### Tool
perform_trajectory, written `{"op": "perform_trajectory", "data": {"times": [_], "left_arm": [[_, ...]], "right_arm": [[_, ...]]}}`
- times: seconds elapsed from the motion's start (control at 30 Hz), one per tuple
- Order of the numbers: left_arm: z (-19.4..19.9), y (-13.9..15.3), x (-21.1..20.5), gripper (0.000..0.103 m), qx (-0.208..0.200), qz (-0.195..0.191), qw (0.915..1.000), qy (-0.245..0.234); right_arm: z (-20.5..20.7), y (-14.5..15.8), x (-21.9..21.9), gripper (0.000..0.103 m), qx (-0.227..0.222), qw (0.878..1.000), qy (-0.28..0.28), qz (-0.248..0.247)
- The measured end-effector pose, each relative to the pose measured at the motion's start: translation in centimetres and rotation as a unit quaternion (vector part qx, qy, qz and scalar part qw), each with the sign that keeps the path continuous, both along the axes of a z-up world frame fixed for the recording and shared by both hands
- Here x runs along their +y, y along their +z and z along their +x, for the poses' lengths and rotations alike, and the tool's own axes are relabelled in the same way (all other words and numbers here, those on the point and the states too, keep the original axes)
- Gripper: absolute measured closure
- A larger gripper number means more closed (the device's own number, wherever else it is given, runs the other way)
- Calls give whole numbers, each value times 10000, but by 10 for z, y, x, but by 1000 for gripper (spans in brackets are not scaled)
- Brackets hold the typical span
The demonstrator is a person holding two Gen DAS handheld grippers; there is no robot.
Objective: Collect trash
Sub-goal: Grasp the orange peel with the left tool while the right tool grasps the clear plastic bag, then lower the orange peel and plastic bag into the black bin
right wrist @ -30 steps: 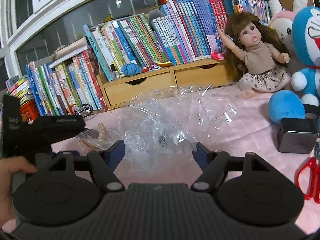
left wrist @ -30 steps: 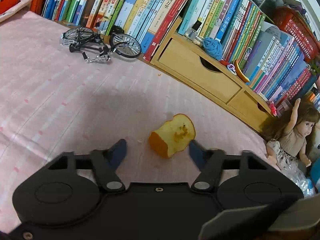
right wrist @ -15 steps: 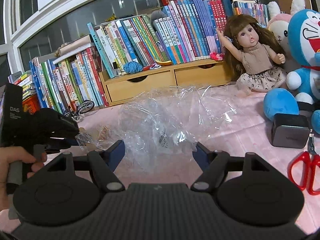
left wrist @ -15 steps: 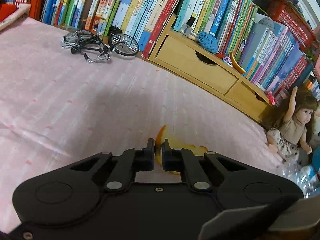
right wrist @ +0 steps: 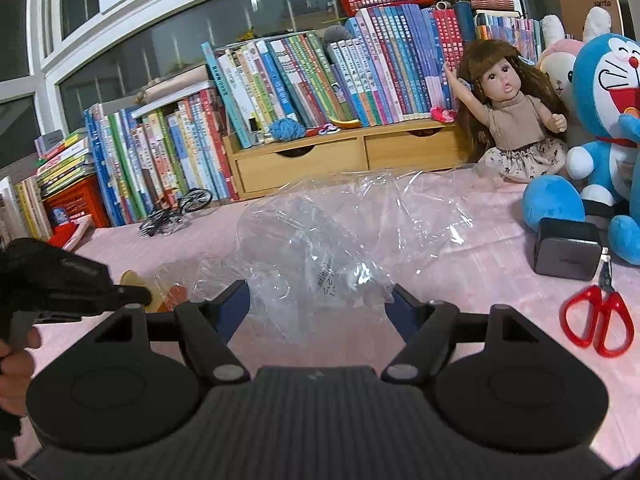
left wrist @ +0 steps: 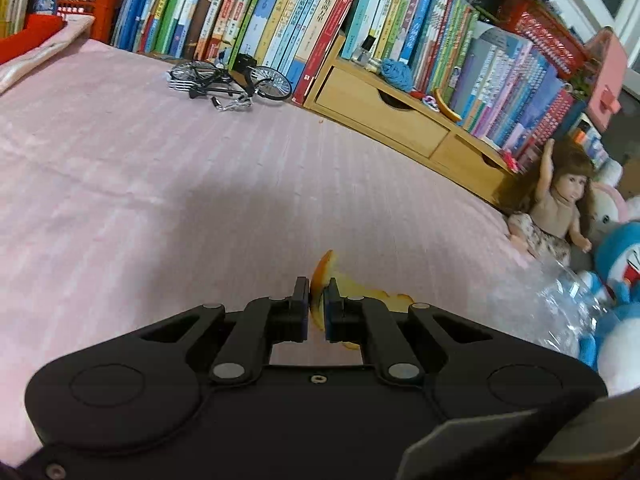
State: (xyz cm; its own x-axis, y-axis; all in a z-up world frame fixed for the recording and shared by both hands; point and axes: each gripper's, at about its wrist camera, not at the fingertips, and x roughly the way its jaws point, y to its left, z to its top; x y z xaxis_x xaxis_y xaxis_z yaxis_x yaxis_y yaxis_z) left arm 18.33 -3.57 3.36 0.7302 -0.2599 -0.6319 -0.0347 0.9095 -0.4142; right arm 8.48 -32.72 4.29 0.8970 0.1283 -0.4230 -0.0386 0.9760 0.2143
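Observation:
An orange-yellow fruit peel (left wrist: 322, 269) is pinched between the fingers of my left gripper (left wrist: 316, 303), which is shut on it just above the pink cloth (left wrist: 160, 200). In the right wrist view the left gripper (right wrist: 138, 298) sits at the far left, held by a hand, with the peel (right wrist: 130, 278) at its tip beside the edge of a crumpled clear plastic bag (right wrist: 340, 232). My right gripper (right wrist: 320, 296) stands open with its fingers either side of the bag's near edge, gripping nothing. The bag (left wrist: 560, 304) also shows at the right of the left wrist view.
A toy bicycle (left wrist: 232, 84) lies by the row of books. A wooden drawer unit (left wrist: 380, 112) lines the back. A doll (right wrist: 516, 120), a blue plush (right wrist: 608, 100), a black cube (right wrist: 568, 254) and red scissors (right wrist: 596, 320) lie to the right.
My left gripper went from open around the peel to shut on it, then carried it right, toward the bag. My right gripper stayed open and hardly moved.

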Motion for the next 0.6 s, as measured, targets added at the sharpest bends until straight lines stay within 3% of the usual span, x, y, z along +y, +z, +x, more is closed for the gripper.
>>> {"op": "perform_trajectory", "data": {"times": [0.6], "left_arm": [[-166, 24, 26, 96, -801, 298, 9955, -398]], "right_arm": [[-87, -1, 10, 27, 22, 9957, 901, 202]]}}
